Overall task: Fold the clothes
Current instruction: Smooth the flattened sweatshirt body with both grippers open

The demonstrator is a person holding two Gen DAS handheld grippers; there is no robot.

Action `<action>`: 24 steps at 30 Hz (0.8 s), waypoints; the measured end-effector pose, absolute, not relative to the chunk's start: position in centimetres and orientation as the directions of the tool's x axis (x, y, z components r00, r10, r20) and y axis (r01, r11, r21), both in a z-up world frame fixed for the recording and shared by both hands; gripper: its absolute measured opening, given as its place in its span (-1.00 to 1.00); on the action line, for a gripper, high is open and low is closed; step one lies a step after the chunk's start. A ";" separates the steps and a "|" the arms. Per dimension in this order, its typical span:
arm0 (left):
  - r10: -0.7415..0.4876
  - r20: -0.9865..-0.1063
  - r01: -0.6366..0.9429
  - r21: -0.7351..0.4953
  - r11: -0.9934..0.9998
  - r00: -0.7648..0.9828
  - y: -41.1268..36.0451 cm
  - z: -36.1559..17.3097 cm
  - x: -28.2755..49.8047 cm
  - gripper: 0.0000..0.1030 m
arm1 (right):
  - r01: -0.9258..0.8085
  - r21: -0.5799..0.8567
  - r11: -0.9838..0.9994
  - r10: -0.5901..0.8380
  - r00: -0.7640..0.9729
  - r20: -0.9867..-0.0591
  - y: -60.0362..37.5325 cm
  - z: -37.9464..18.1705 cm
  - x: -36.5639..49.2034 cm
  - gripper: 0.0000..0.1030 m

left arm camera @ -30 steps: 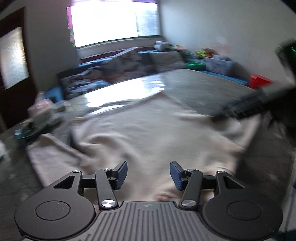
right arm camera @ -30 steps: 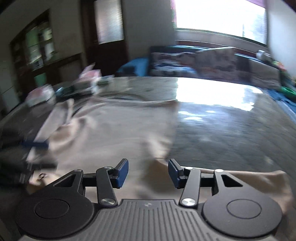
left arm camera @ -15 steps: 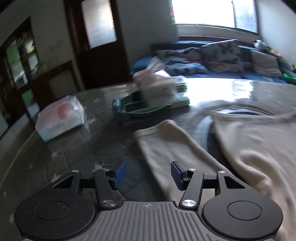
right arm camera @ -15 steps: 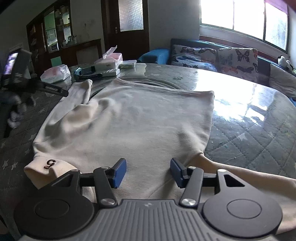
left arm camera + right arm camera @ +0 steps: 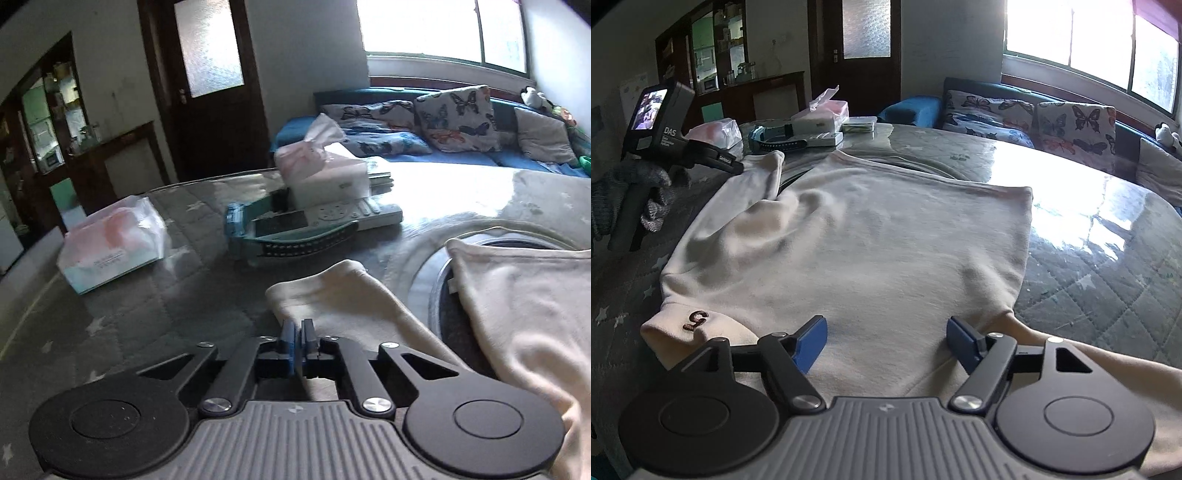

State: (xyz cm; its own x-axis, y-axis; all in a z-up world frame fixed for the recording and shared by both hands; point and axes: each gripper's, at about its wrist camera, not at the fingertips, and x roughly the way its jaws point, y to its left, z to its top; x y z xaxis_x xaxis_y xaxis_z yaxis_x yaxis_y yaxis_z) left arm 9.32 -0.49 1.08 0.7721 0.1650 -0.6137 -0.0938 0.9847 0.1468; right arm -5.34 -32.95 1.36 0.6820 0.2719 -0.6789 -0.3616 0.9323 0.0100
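Since a moment ago the left gripper [image 5: 297,334] has clenched on the sleeve [image 5: 343,295] edge. The right gripper [image 5: 886,338] hovers released over the cream sweatshirt [image 5: 864,240], spread ahead: soft, limp; take edges.

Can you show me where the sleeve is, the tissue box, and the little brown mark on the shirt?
sleeve [image 5: 332,291], left wrist view, cuff end.
tissue box [image 5: 325,173], left wrist view, its side.
brown mark [image 5: 696,319], right wrist view, on the cuff.
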 end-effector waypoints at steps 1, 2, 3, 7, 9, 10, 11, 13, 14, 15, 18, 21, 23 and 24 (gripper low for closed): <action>0.174 -0.610 -0.107 0.144 0.984 0.773 -0.2 1.2 8.9 -0.96 | -0.365 0.005 0.931 0.271 0.682 -0.679 -32.8 1.4 -5.3 0.45; 0.181 -0.607 -0.121 0.139 0.983 0.774 0.2 1.3 8.4 -0.96 | -0.368 0.000 0.930 0.270 0.682 -0.680 -32.7 1.5 -5.3 0.45; 0.192 -0.602 -0.139 0.134 0.981 0.775 0.7 1.4 7.8 -0.96 | -0.373 -0.003 0.928 0.272 0.681 -0.680 -32.6 1.6 -5.3 0.45; 0.235 -0.593 -0.206 0.118 0.971 0.770 2.6 2.0 5.5 -0.97 | -0.429 -0.009 0.903 0.312 0.671 -0.673 -31.1 2.4 -4.7 0.45; 0.260 -0.585 -0.234 0.120 0.965 0.768 3.4 2.3 4.3 -0.97 | -0.464 -0.009 0.886 0.340 0.661 -0.669 -30.0 2.9 -4.3 0.45; 0.268 -0.582 -0.248 0.116 0.962 0.768 3.7 2.4 3.8 -0.97 | -0.484 -0.006 0.875 0.356 0.653 -0.668 -29.3 3.0 -4.0 0.45; 0.272 -0.582 -0.259 0.107 0.960 0.766 4.0 2.6 3.3 -0.97 | -0.502 -0.006 0.865 0.370 0.645 -0.669 -28.5 3.0 -3.8 0.45; 0.278 -0.585 -0.279 0.091 0.956 0.762 4.5 2.8 2.5 -0.97 | -0.543 -0.007 0.839 0.397 0.621 -0.676 -26.9 2.9 -3.3 0.45; 0.281 -0.587 -0.289 0.082 0.954 0.760 4.8 2.9 2.1 -0.97 | -0.564 -0.008 0.825 0.407 0.606 -0.684 -26.1 2.7 -3.2 0.45; 0.282 -0.587 -0.297 0.074 0.952 0.759 5.1 3.0 1.6 -0.97 | -0.586 -0.012 0.810 0.415 0.588 -0.694 -25.3 2.4 -3.1 0.45; 0.297 -0.579 -0.316 0.072 0.946 0.759 5.5 3.3 0.3 -0.97 | -0.654 -0.020 0.756 0.440 0.531 -0.724 -23.5 1.8 -3.5 0.43; 0.312 -0.568 -0.332 0.071 0.941 0.762 6.1 3.7 -0.6 -0.97 | -0.687 -0.025 0.726 0.452 0.504 -0.736 -22.9 1.8 -4.3 0.42; 0.322 -0.564 -0.344 0.071 0.936 0.761 6.5 3.8 -1.1 -0.97 | -0.695 -0.017 0.719 0.458 0.492 -0.741 -22.8 1.8 -4.6 0.42; 0.325 -0.569 -0.349 0.071 0.935 0.755 6.7 3.6 -1.2 -0.96 | -0.696 -0.014 0.718 0.461 0.490 -0.740 -22.9 1.8 -4.7 0.42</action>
State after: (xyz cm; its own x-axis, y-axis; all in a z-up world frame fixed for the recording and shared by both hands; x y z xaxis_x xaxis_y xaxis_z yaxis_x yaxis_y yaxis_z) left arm -1.17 6.70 3.59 0.7552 0.3249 -0.5693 -0.3486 0.9346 0.0710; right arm -4.75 -22.90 1.76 0.4899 0.4606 -0.7402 -0.6960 0.7179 -0.0139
